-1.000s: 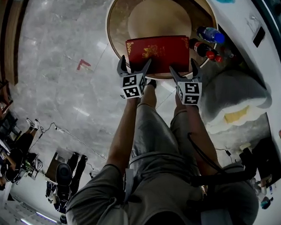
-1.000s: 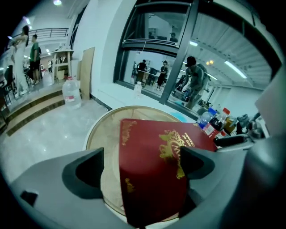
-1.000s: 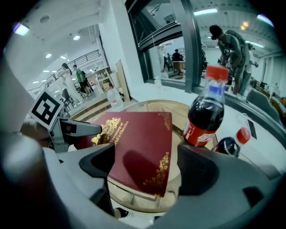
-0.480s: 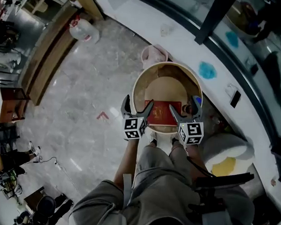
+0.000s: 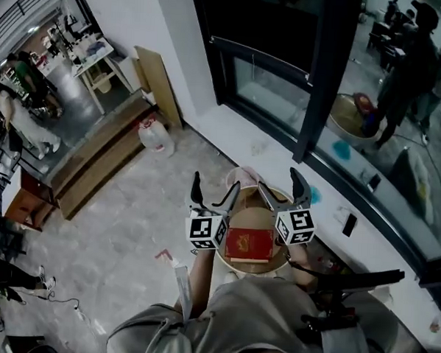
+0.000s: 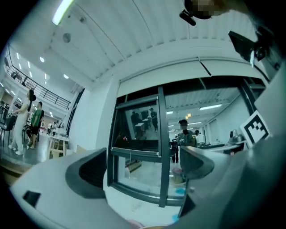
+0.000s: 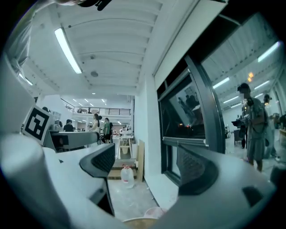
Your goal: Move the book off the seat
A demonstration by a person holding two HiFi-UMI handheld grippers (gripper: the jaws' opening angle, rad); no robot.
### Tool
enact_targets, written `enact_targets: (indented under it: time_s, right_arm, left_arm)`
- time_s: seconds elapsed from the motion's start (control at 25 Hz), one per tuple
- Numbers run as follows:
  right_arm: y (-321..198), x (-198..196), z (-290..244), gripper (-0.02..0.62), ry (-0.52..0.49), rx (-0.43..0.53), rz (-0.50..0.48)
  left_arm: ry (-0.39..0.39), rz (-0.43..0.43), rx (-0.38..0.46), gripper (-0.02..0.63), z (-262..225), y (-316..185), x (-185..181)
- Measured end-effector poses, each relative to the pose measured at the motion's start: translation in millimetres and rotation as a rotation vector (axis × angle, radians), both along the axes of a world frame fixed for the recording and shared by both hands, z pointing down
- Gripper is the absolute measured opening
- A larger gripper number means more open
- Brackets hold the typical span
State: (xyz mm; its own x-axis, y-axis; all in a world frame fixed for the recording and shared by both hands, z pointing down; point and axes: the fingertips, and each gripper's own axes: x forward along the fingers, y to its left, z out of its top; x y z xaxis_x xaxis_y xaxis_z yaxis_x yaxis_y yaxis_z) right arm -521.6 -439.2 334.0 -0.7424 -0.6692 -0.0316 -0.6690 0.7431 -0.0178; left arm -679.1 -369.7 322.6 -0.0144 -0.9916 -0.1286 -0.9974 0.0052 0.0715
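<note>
Book (image 5: 248, 244) being supported flat inside seat (image 5: 252, 269) rim.
Left gripper (image 5: 214, 191) and right gripper (image 5: 282, 187) being held above it, jaws wide, empty; open floor (image 5: 123, 204) leftward.

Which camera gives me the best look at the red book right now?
The head view. There the red book lies flat on the round seat, below the left gripper and the right gripper, both open and empty. The two gripper views face the window and show nothing of the book.
</note>
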Motion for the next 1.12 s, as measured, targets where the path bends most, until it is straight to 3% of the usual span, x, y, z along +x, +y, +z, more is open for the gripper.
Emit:
enact_targets:
  time_s: [0.16, 0.56, 0.6, 0.64, 0.72, 0.76, 0.84, 0.88, 1.12]
  right_arm:
    - [10, 1, -26, 0.436, -0.022, 0.049, -0.004]
    - [26, -3, -21, 0.428, 0.004, 0.068, -0.034]
    - [28, -3, -23, 0.406, 0.003, 0.080, -0.032]
    - [29, -2, -27, 0.346, -0.002, 0.093, -0.024]
    - [31, 0, -31, 0.168, -0.020, 0.108, -0.007]
    - [33, 0, -32, 0.108, -0.024, 0.109, -0.007]
    - [39, -1, -29, 0.060, -0.009, 0.113, -0.015]
    - [42, -2, -28, 0.044, 0.007, 0.120, -0.019]
    - [52, -3, -23, 0.015, 0.053, 0.142, -0.038]
  left_arm:
    - [-0.007, 0.010, 0.022, 0.525, -11, 10, 0]
    - [0.011, 0.023, 0.042, 0.513, -14, 24, 1]
    - [0.013, 0.026, 0.042, 0.484, -15, 24, 2]
    - [0.016, 0.027, 0.041, 0.433, -14, 25, 3]
    - [0.030, 0.026, 0.034, 0.311, -12, 27, 3]
    - [0.038, 0.022, 0.031, 0.233, -10, 28, 2]
    - [0.039, 0.009, 0.030, 0.041, -8, 33, 1]
    - [0.032, 0.009, 0.029, 0.011, -7, 34, 2]
    - [0.017, 0.048, 0.020, 0.011, -1, 29, 16]
